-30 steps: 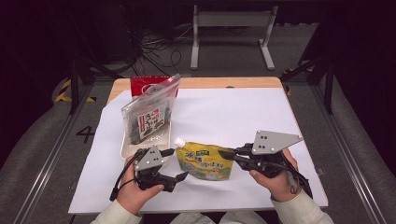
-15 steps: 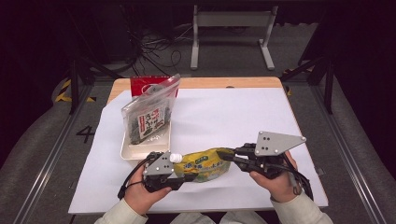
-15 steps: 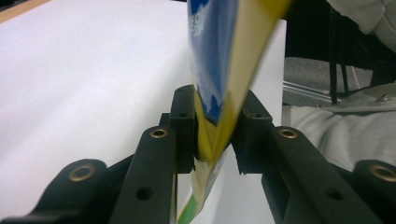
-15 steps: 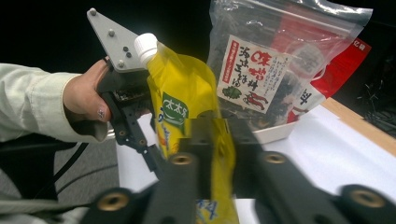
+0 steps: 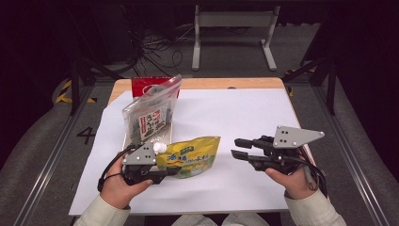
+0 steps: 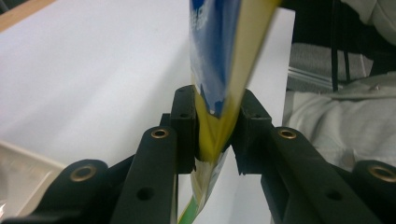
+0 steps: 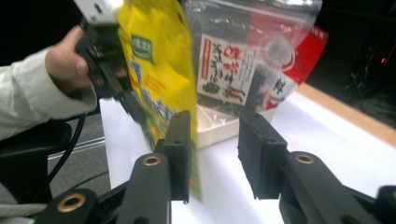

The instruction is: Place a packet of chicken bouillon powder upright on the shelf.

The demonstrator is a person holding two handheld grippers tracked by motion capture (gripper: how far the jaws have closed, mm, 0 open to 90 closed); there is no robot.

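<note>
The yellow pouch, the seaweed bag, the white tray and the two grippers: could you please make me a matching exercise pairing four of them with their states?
Things:
1. yellow pouch
2. seaweed bag
3. left gripper
4. right gripper

States:
A. jaws apart, nothing between them
B. standing upright in the white tray
C. clamped on a pouch edge
D. held up off the white sheet by one edge

Pairs: 1-D, 2-B, 3-C, 4-A
</note>
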